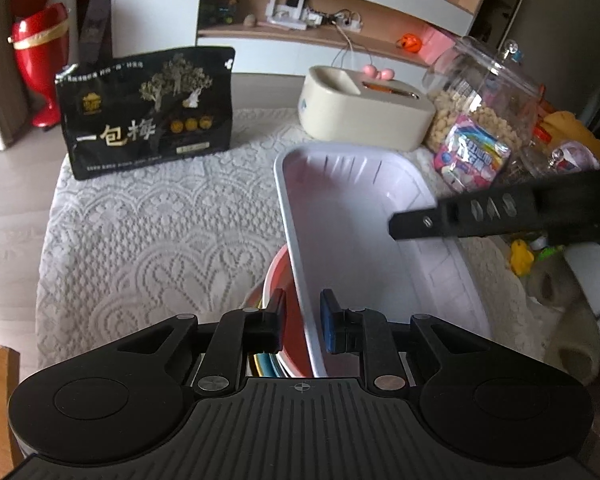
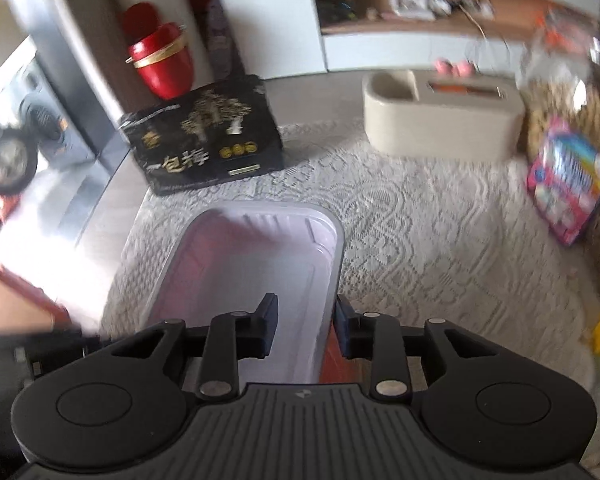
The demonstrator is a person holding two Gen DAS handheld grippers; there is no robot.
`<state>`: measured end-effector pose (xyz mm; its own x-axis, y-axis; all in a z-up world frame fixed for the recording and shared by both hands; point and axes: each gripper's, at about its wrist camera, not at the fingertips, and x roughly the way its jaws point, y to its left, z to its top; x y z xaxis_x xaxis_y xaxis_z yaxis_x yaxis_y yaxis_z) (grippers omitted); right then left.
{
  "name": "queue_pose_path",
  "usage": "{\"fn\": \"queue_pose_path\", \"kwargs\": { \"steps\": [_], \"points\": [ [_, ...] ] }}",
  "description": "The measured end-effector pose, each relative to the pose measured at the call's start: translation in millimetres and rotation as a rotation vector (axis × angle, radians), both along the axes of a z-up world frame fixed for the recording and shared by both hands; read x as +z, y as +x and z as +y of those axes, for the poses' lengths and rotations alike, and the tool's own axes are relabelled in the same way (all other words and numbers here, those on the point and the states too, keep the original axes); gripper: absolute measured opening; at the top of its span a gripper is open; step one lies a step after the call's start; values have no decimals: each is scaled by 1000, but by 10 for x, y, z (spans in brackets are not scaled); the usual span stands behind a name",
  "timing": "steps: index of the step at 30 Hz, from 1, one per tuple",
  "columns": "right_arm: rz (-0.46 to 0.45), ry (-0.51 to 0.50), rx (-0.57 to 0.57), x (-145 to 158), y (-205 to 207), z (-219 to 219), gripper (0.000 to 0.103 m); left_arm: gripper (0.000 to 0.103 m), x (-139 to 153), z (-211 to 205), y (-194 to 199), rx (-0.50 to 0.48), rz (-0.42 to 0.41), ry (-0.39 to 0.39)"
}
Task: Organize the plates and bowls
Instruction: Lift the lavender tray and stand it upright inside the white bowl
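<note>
At the basket (image 1: 340, 208) rim, left gripper (image 1: 302, 320) clamps.

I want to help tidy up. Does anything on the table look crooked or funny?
Yes. The pale basket looks tilted: one edge seems to ride over the stacked bowls instead of lying flat on the lace cloth.

A white lace cloth (image 1: 140, 232), rough and openwork, covers the tabletop. The pale lilac basin (image 1: 360, 208) looks like smooth, slightly glossy plastic. Far left stands a glossy black foil-like bag (image 1: 148, 112), far right a clear plastic jar (image 1: 488, 92) and a matt cream box (image 1: 364, 116)
</note>
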<state>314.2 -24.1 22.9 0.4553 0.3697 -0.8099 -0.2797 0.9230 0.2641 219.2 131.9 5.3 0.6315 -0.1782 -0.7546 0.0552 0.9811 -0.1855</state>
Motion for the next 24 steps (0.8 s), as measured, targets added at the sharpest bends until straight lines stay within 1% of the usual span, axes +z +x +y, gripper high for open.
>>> {"fn": "queue_pose_path", "kwargs": {
  "steps": [1,4,8,12,14,18,19,21,24],
  "points": [
    [27,30,-19,-48,66,-28,31,20,-7,4,0,-1,2,-2],
    [57,97,-47,-137,191,-105,32,20,-5,-1,-11,-8,0,-1],
    [60,151,-33,-139,198,-141,33,20,41,18,-36,-21,-14,-34],
    [-6,158,-3,25,78,-142,33,20,155,34,-106,-15,-50,-31],
    [-28,167,9,102,37,-151,33,20,186,41,-117,-18,-50,-30],
    [-29,154,26,115,-36,-146,33,20,120,23,-89,-52,10,-12],
    [-35,147,29,109,-60,-144,33,20,99,14,-86,-55,12,-8],
    [-59,129,36,122,-110,-129,33,20,111,4,-99,-48,-20,0],
    [-107,120,29,236,-143,-116,34,21,270,35,-177,-49,-115,-23]
  ]
}}
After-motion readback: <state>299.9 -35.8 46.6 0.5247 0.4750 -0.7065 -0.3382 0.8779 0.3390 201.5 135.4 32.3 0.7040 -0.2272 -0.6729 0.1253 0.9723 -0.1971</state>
